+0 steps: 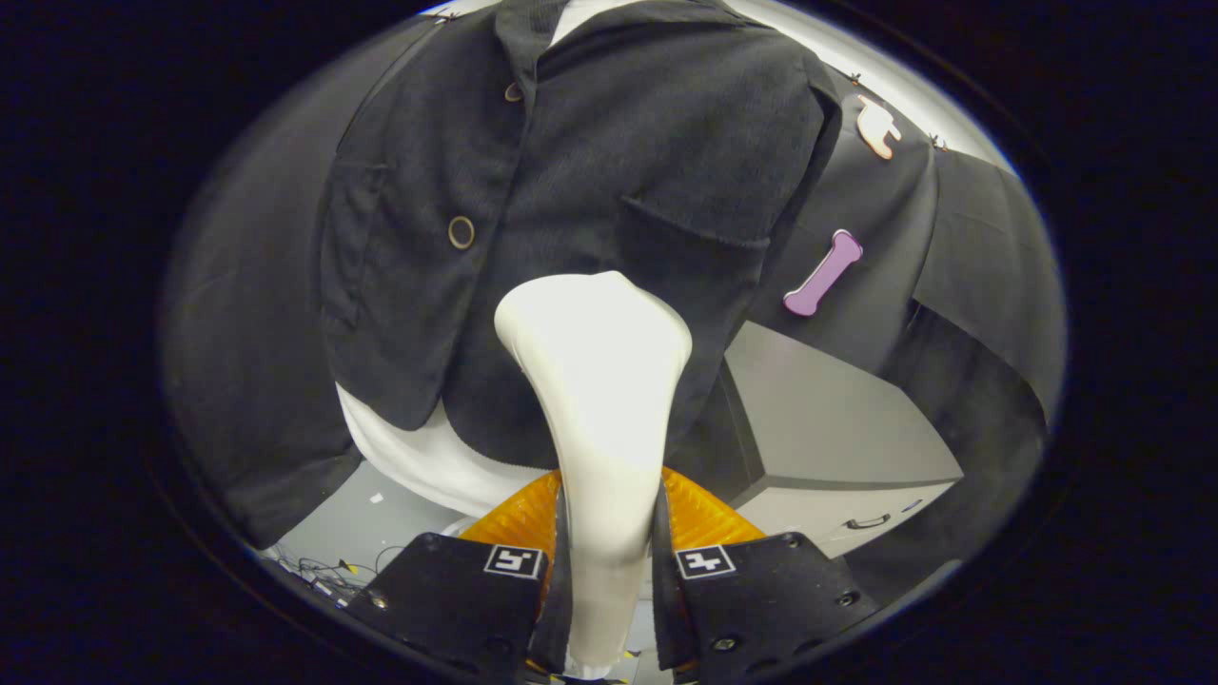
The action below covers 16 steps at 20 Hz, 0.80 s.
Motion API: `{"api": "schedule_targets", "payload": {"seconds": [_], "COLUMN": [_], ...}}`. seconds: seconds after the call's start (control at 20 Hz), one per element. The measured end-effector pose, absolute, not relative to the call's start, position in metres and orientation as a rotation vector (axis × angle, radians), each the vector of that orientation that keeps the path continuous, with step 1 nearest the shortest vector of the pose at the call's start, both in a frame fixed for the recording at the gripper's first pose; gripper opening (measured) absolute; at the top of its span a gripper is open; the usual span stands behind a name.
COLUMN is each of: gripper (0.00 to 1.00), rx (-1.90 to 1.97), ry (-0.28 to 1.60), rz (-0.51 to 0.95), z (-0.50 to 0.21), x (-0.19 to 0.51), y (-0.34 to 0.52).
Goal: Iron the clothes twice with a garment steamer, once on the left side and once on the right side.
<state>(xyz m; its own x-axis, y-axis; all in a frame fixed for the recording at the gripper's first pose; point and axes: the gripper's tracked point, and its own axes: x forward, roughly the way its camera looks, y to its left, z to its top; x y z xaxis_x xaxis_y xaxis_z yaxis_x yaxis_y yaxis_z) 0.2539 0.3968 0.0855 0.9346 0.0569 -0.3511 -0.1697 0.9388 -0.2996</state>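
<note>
Gripping the steamer by its handle, the gripper points its head at the jacket. How many passes are done cannot be told.

You have one white steamer clamped between the two fingers of one gripper, one dark jacket with two visible buttons, and one grey cabinet.

Cloth-walled test booth (grey cabinet inside)
</note>
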Motion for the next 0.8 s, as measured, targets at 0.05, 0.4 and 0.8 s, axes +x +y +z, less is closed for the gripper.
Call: {"api": "schedule_targets", "payload": {"seconds": [0.05,0.4,0.8], "gripper": [0.37,0.37,0.38], "rx": [-0.328,-0.335,-0.339], "ry": [0.357,0.42,0.478], "rz": [0.116,0.112,0.132], "z": [0.081,0.038,0.003], "x": [0.255,0.264,0.266], "y": [0.396,0.391,0.395]}}
